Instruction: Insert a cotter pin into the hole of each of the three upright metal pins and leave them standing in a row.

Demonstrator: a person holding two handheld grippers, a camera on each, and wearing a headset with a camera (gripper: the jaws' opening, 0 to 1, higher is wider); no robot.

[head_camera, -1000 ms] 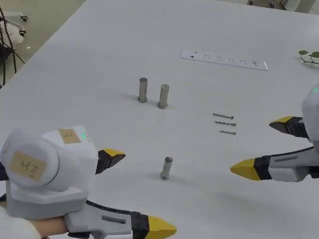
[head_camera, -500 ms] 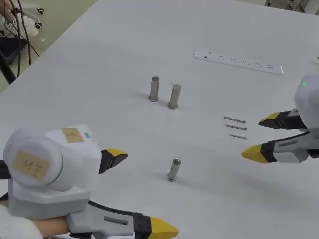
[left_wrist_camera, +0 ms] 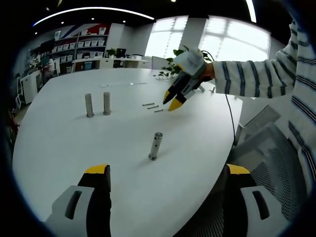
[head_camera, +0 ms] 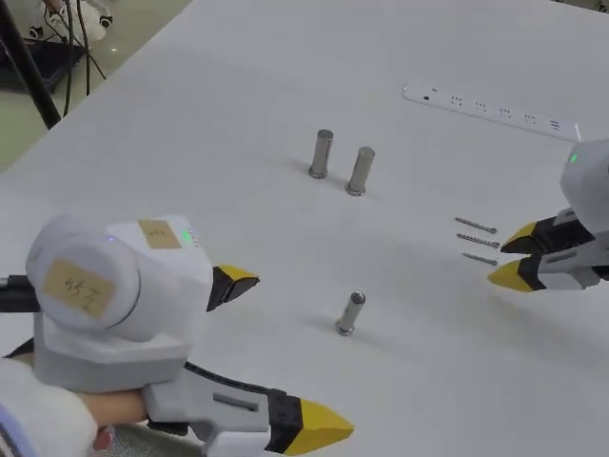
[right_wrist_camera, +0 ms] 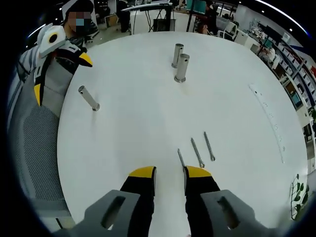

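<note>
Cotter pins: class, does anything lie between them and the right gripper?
Nothing visible does. The right gripper is open just short of the three cotter pins, with only bare table between its tips and the nearest one.

White power strip (head_camera: 490, 111) lies flat toward the table's (head_camera: 190, 143) far right edge. Green plant (right_wrist_camera: 297, 190) beyond it. Mesh chair (left_wrist_camera: 279, 165) at near edge.

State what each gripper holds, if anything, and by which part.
Nothing is held: left gripper gapes empty; right gripper, jaws apart and empty, sits beside the cotter pins.
</note>
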